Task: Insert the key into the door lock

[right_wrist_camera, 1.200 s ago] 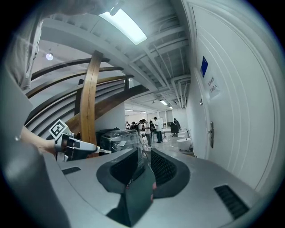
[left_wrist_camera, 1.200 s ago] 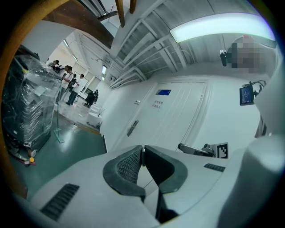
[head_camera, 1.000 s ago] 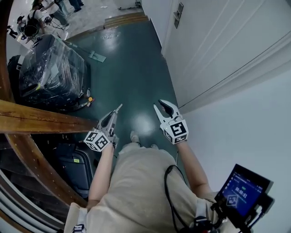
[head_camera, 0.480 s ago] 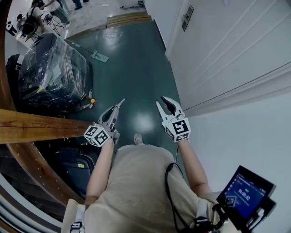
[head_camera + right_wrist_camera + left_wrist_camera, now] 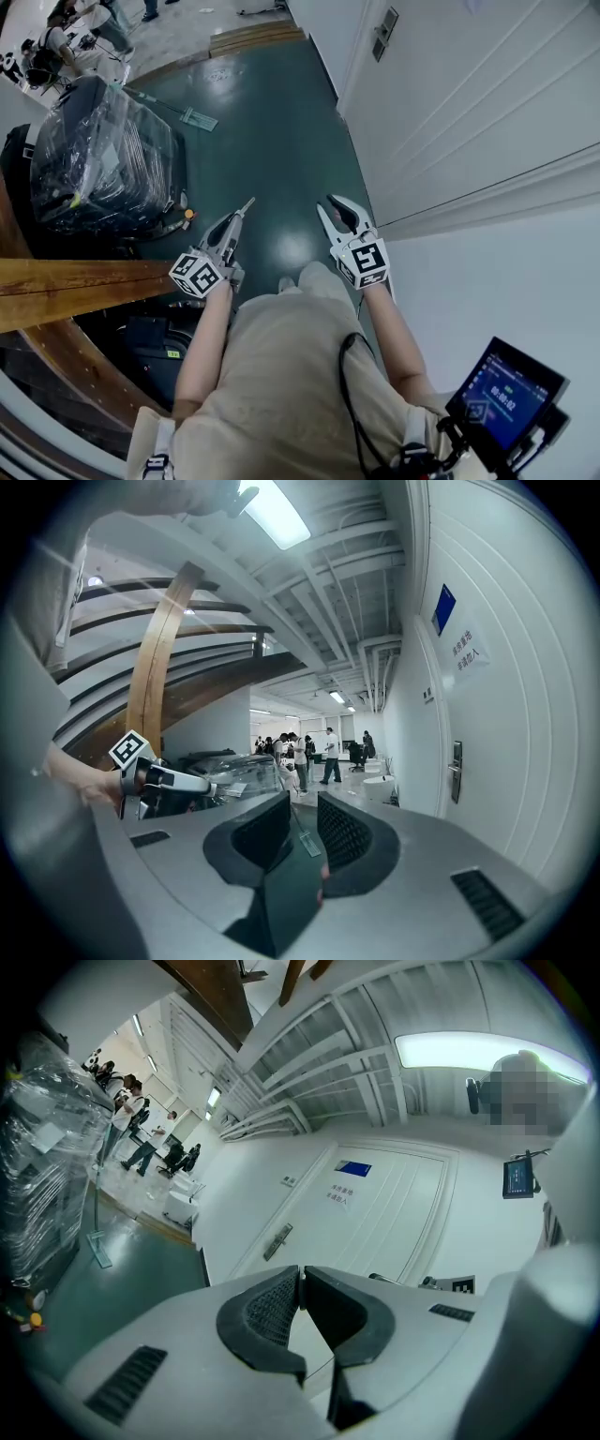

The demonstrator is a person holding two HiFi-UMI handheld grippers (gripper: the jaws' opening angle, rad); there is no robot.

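Observation:
The white door [image 5: 469, 94] runs along the right of the head view, its dark lock plate [image 5: 383, 35] far ahead. My left gripper [image 5: 246, 204] is held level over the green floor, jaws shut to a thin point; I can make out no key in them. The left gripper view shows the pads [image 5: 267, 1307] pressed together and the lock plate [image 5: 277, 1241] on the door beyond. My right gripper [image 5: 336, 211] stands beside it, open and empty. In the right gripper view its pads [image 5: 349, 834] are apart and the lock plate [image 5: 456, 771] is at the right.
A plastic-wrapped suitcase [image 5: 98, 155] stands at the left, with a wooden beam [image 5: 84, 286] below it. A floor tool [image 5: 187, 114] lies on the green floor [image 5: 272, 141]. Several people [image 5: 84, 33] are far off. A small screen [image 5: 502, 394] hangs at the lower right.
The person has walked forward along the green floor, carrying both grippers ahead side by side. The suitcase and beam have slid back in the view. Neither gripper's jaws changed.

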